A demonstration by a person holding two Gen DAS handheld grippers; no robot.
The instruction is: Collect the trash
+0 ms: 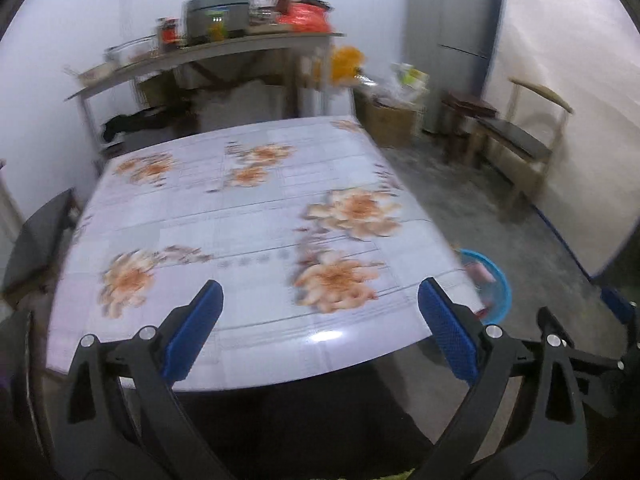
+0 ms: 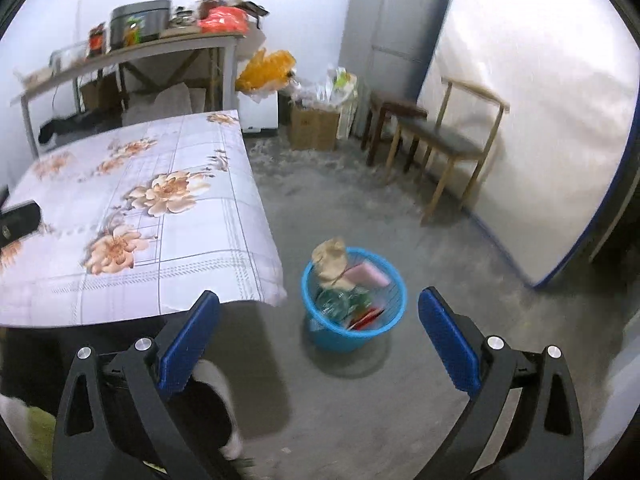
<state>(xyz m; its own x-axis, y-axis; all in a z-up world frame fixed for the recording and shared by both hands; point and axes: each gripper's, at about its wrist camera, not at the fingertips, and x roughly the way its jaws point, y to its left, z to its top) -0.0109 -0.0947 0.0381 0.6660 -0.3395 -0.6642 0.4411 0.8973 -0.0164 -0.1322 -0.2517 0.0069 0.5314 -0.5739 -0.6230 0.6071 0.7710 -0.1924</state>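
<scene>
A blue plastic basket [image 2: 352,320] stands on the concrete floor to the right of the table, holding crumpled brown paper [image 2: 330,260], a pink packet [image 2: 370,274], a clear bottle and other scraps. Its rim [image 1: 496,280] peeks past the table's right corner in the left wrist view. My right gripper [image 2: 320,332] hangs open above the floor just in front of the basket, nothing between its blue pads. My left gripper [image 1: 320,328] is open over the near edge of the flowered table [image 1: 248,220], also holding nothing.
A shelf table [image 2: 132,50] with a cooker, jars and an orange bag stands against the far wall. A cardboard box [image 2: 314,126], a grey fridge [image 2: 392,24], a stool and a wooden chair [image 2: 448,140] line the right side. A dark object [image 2: 18,220] lies at the table's left edge.
</scene>
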